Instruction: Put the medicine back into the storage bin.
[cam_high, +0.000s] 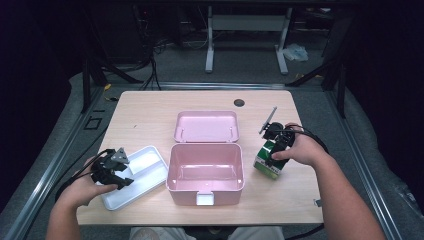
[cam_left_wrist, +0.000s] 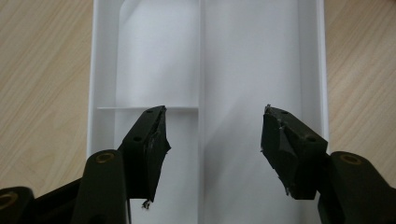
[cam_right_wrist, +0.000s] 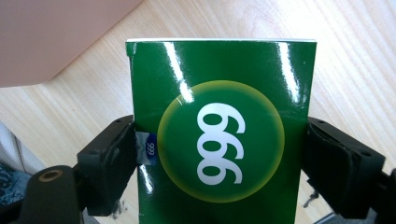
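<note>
We saw a pale wooden tabletop (cam_high: 145, 112) carrying an open pink box (cam_high: 205, 172) at its middle. A white divided tray (cam_high: 145, 172) lay just left of it, and a green carton (cam_high: 266, 161) stood to its right.

The box (cam_right_wrist: 219, 135) in my right hand-held gripper (cam_right_wrist: 219, 163) is glossy green card. My tray (cam_left_wrist: 205, 60) looks smooth white plastic, the case (cam_high: 205, 172) matt pink plastic, the tabletop (cam_high: 145, 112) pale wood grain.

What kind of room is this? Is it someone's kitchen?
Probably not a kitchen; it looks like a lab or workshop. A bare wooden table stands on grey carpet, with cables and metal stand legs behind it, and dark surroundings.
</note>
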